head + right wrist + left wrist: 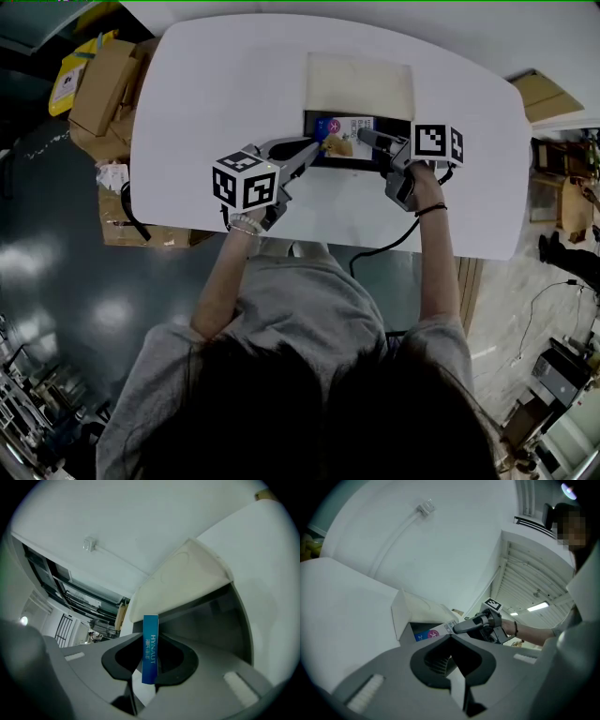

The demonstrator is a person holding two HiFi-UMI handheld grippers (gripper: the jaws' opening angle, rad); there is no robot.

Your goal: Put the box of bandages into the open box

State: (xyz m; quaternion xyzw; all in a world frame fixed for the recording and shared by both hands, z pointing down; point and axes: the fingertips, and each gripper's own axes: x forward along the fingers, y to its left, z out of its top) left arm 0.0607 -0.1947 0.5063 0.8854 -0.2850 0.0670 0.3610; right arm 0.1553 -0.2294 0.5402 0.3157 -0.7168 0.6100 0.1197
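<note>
Bandage box (pixel 150 644) (blue) clamped in right gripper (pixel 362 139).

Bandage box (pixel 349 126) small print unreadable

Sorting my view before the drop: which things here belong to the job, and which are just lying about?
Job: bandage box, held in the jaws of the right gripper; open box on the table.
Lying about: cardboard boxes and yellow bag on the floor.

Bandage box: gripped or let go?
Gripped. The right gripper has its jaws pinched on the bandage box, blue edge showing, over the open box; whether it touches the bottom, cannot tell.
</note>
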